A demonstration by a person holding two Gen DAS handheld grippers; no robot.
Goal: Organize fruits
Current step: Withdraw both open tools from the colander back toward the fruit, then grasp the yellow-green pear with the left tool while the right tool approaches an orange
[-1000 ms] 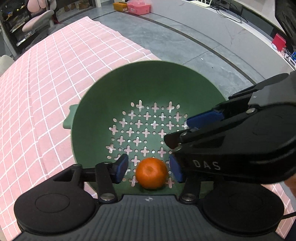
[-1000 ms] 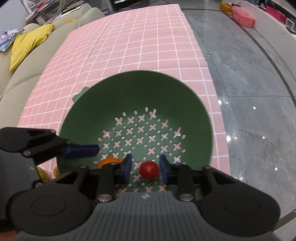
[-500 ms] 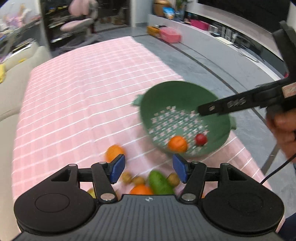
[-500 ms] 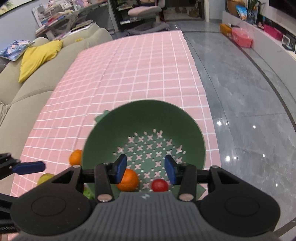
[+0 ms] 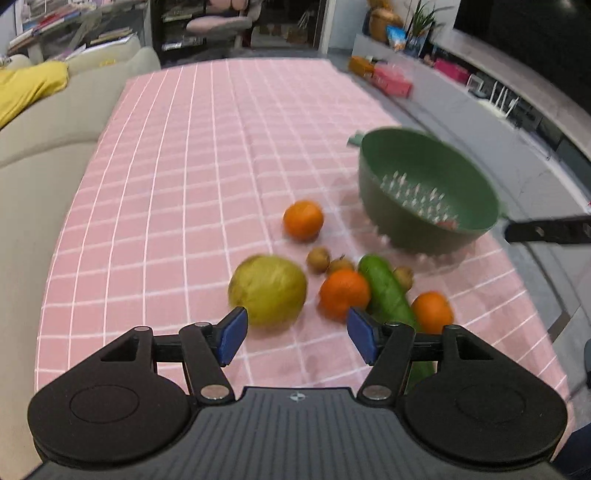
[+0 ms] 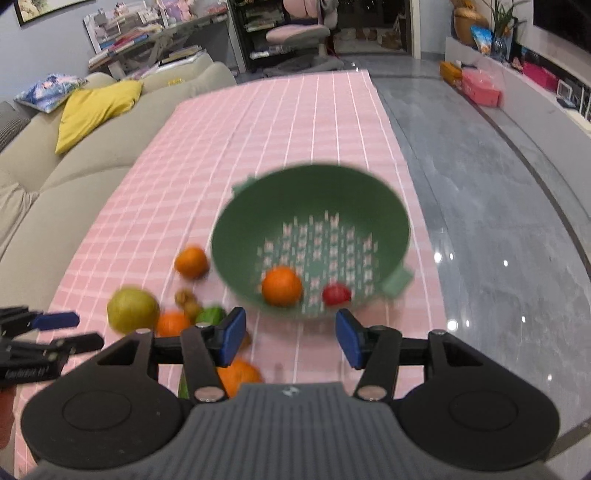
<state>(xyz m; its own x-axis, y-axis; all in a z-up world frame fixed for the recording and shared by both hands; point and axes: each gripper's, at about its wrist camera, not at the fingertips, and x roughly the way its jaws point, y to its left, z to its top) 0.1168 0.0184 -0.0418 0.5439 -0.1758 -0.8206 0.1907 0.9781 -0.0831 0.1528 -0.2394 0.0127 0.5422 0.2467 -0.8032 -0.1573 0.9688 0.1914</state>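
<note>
A green colander bowl [image 6: 384, 206] stands near the cloth's right edge, with an orange [image 6: 282, 286] and a small red fruit [image 6: 336, 294] inside. Loose on the pink checked cloth lie a yellow-green round fruit [image 5: 267, 290], three oranges [image 5: 303, 220] [image 5: 344, 294] [image 5: 432, 312], a green cucumber-like fruit [image 5: 386, 291] and several small brown fruits [image 5: 318, 259]. My left gripper [image 5: 295, 338] hangs above the loose pile, jaws opening, nothing between them. My right gripper [image 6: 290, 336] hovers short of the bowl, jaws opening and empty. The bowl [image 5: 424, 192] appears at the right in the left wrist view.
A beige sofa [image 6: 55, 177] with a yellow cushion [image 6: 92, 110] runs along the cloth's left side. Grey tiled floor [image 6: 480, 221] lies past the right edge. Shelves, a pink chair [image 6: 295, 33] and boxes stand at the back.
Both grippers have pulled back out of the bowl and opened wider, leaving the orange and the red fruit inside. The left one swung left over the loose fruits.
</note>
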